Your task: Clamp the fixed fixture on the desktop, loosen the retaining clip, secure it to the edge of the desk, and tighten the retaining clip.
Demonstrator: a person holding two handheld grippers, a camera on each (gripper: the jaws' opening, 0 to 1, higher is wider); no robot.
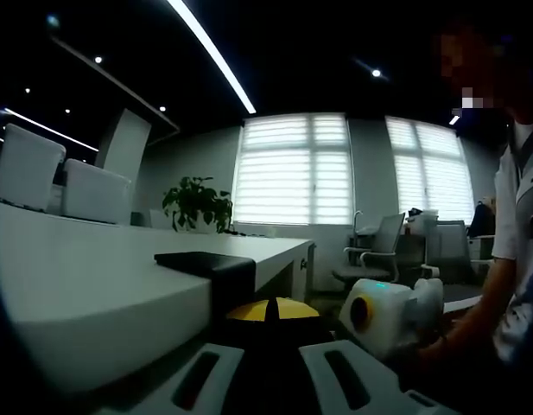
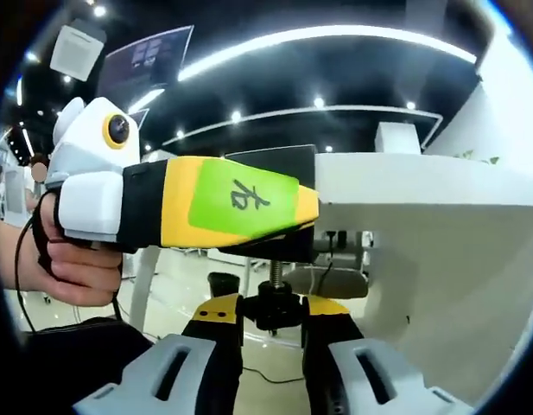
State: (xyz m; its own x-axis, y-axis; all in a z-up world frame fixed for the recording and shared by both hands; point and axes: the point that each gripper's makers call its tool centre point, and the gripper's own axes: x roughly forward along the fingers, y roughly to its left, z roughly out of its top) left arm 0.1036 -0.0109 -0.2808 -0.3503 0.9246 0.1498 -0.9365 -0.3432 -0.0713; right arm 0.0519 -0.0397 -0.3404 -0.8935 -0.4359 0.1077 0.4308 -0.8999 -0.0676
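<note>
A black clamp fixture (image 1: 206,262) sits over the edge of the white desk (image 1: 85,277), its top plate flat on the desktop. My left gripper (image 1: 270,311) has its yellow-tipped jaws shut on the fixture's body just below the edge. In the right gripper view the left gripper (image 2: 301,226), with its green and yellow jaw, reaches in from the left and holds the fixture (image 2: 279,162) at the desk edge (image 2: 404,177). Under it hangs a threaded screw with a black knob (image 2: 275,308). My right gripper (image 2: 273,313) is shut on that knob from both sides.
A person (image 1: 517,251) stands close on the right, a hand (image 2: 72,264) around the left gripper's handle. The right gripper's white body (image 1: 413,307) sits low on the right. Office chairs (image 1: 378,246), a potted plant (image 1: 197,203) and white monitors' backs (image 1: 28,169) stand beyond.
</note>
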